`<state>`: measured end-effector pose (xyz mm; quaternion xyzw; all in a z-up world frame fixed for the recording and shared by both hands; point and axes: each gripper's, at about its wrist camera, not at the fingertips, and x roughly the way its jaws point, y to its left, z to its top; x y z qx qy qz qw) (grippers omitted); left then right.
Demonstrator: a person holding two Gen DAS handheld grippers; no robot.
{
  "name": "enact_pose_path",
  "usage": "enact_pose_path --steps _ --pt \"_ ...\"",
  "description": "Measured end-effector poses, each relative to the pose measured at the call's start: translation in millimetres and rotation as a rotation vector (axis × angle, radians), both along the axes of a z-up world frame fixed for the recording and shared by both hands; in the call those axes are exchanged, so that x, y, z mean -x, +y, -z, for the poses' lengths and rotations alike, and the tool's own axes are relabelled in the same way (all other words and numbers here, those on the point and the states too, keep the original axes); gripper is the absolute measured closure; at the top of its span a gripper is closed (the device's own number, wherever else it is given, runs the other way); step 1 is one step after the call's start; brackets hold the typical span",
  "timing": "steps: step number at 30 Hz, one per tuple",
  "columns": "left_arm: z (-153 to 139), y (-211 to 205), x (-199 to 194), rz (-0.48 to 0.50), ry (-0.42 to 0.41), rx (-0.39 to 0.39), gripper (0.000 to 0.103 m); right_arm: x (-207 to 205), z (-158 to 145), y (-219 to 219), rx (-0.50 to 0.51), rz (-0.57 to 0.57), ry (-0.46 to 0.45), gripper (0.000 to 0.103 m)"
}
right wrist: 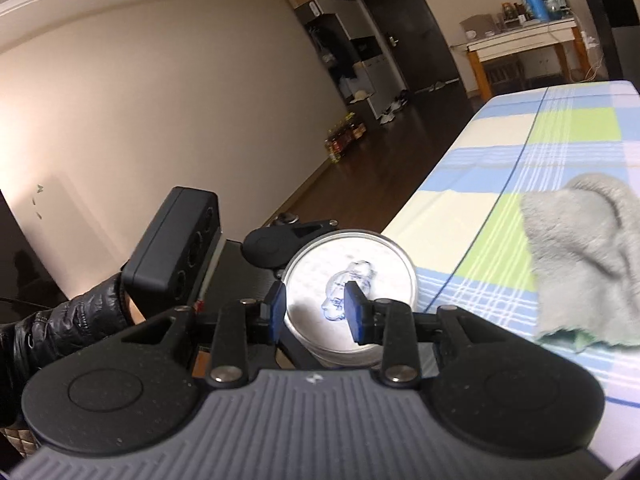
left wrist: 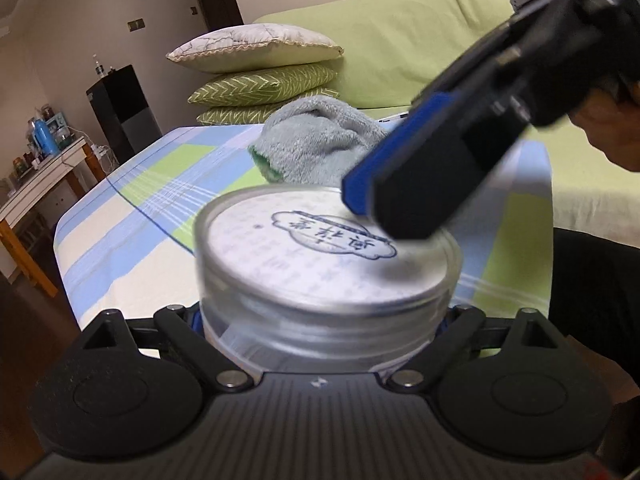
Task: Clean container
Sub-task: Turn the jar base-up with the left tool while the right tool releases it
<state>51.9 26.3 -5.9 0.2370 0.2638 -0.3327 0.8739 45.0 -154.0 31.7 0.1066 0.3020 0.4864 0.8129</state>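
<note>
A clear round plastic container (left wrist: 320,280) with a screw lid bearing a blue printed label sits between my left gripper's (left wrist: 320,320) jaws, which are shut on its body just below the lid. It also shows in the right wrist view (right wrist: 360,256). My right gripper (right wrist: 316,312) hovers right over the lid, its blue-padded fingers (right wrist: 354,312) a little apart with nothing between them. In the left wrist view it (left wrist: 372,196) comes down from the upper right onto the lid's far edge. A grey-blue towel (left wrist: 320,140) lies crumpled on the table behind the container.
The table carries a blue, green and white checked cloth (left wrist: 132,216). A green sofa (left wrist: 400,48) with stacked pillows (left wrist: 260,80) stands behind it. The towel also shows at the right in the right wrist view (right wrist: 580,256). Dark wooden floor (right wrist: 360,176) lies left of the table.
</note>
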Motion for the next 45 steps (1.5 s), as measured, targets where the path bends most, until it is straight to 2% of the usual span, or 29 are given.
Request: enact_pose_path --steps 9,15,22,28,33,36,38,41,45 --pt "0 2 -13 -0.058 -0.009 0.089 0.01 -12 -4 -17 0.001 0.086 -0.002 0.074" --pt "5 1 -10 -0.059 -0.01 0.066 0.007 -19 -8 -33 0.003 0.14 -0.002 0.073" --pt "-2 19 6 -0.109 -0.047 0.111 0.007 -19 0 -22 0.013 0.1 0.016 0.073" --pt "0 23 12 -0.117 -0.076 0.156 0.011 -21 2 -16 0.006 0.091 0.019 0.073" --pt "0 8 0 -0.098 -0.083 0.176 0.011 -28 -6 -34 0.023 0.19 -0.038 0.073" --pt "-1 -7 -10 -0.064 -0.088 0.166 0.011 -38 -13 -49 0.098 0.303 -0.113 0.061" --pt "-1 -17 -16 -0.051 -0.092 0.157 0.011 -45 -15 -58 0.167 0.386 -0.173 0.048" --pt "1 -25 -22 -0.044 -0.088 0.157 0.011 -68 -9 -67 0.248 0.446 -0.176 0.034" --pt "2 -27 -24 -0.057 -0.084 0.162 0.011 -94 7 -57 0.348 0.419 -0.178 0.034"
